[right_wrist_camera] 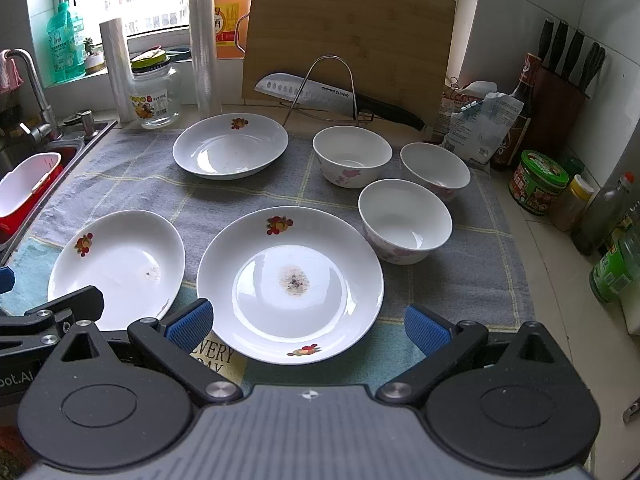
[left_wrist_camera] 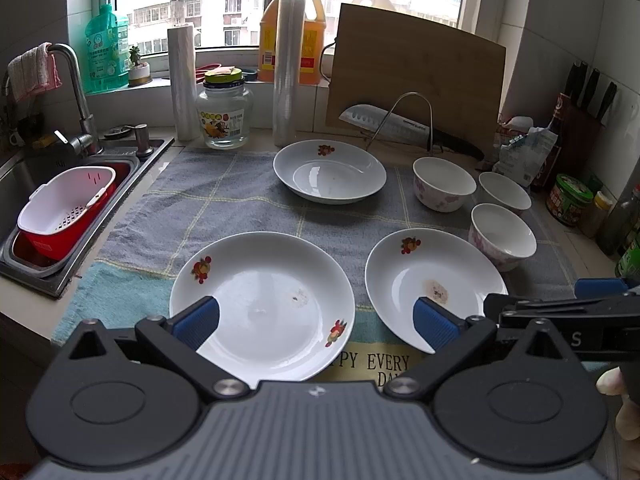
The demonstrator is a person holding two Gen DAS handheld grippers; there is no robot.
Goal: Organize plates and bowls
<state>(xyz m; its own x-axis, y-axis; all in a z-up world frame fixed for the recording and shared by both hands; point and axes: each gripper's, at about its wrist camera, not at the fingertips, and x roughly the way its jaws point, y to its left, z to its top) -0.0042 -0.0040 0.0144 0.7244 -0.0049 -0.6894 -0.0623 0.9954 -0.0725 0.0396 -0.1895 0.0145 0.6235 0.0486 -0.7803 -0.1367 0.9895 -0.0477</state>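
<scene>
plates (right_wrist_camera: 290, 284) & bowls (right_wrist_camera: 406, 226) apart on cloth (right_wrist_camera: 472, 280), both grippers' jaws wide.

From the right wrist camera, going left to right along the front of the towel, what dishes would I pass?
Left plate → stained middle plate → nearest floral bowl.
</scene>
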